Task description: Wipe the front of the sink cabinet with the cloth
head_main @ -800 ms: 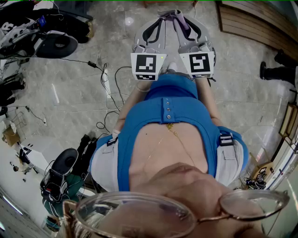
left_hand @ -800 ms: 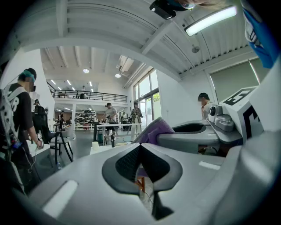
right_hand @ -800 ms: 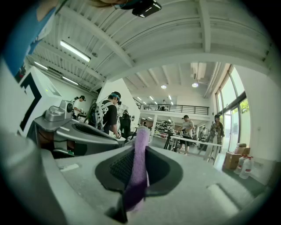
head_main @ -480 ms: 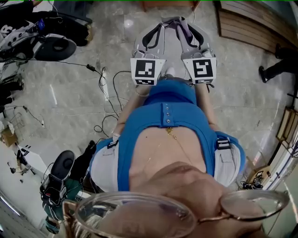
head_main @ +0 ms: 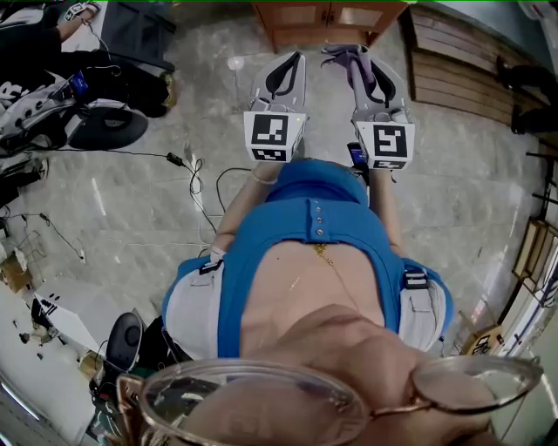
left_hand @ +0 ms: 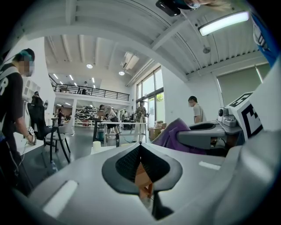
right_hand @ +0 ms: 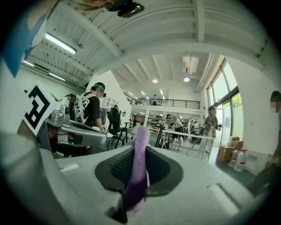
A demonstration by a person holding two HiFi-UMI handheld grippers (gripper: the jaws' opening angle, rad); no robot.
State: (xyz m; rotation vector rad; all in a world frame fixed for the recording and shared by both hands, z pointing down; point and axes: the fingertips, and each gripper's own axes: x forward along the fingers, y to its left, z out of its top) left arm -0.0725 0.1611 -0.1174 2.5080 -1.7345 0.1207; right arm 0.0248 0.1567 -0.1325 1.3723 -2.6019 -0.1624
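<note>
Left gripper (left_hand: 140, 147): grey two-jaw hand-held gripper, its jaws closed together so that the black ribbed pads meet at the tip. Nothing is held between them; only a sliver of brown background shows through the slit lower down.
Right gripper (right_hand: 139, 132): matching grey gripper, its jaws clamped on a purple cloth (right_hand: 137, 167). The cloth stands as a folded band between the black pads and runs from the tip back towards the base.
Cloth, head view: a purple fold (head_main: 342, 55) bunches out at the tip of the right gripper (head_main: 359, 52), on the side facing the left gripper (head_main: 294, 56).
Cloth, left gripper view: a purple mass (left_hand: 174, 132) draped beside the neighbouring gripper's jaw.
Gripper pose: both are held out side by side in front of the person's blue top (head_main: 305, 226), tips pointing away, near each other but not touching.
Marker cubes: white cubes with black squares, one on the left gripper (head_main: 276, 136) and one on the right gripper (head_main: 390, 145).
Cabinet: brown wooden cabinet with two doors (head_main: 324, 16), at the top edge of the head view, ahead of both tips; the cloth is not against it.
Floor: pale marbled tile (head_main: 131, 192), crossed by black and white cables (head_main: 193, 174).
</note>
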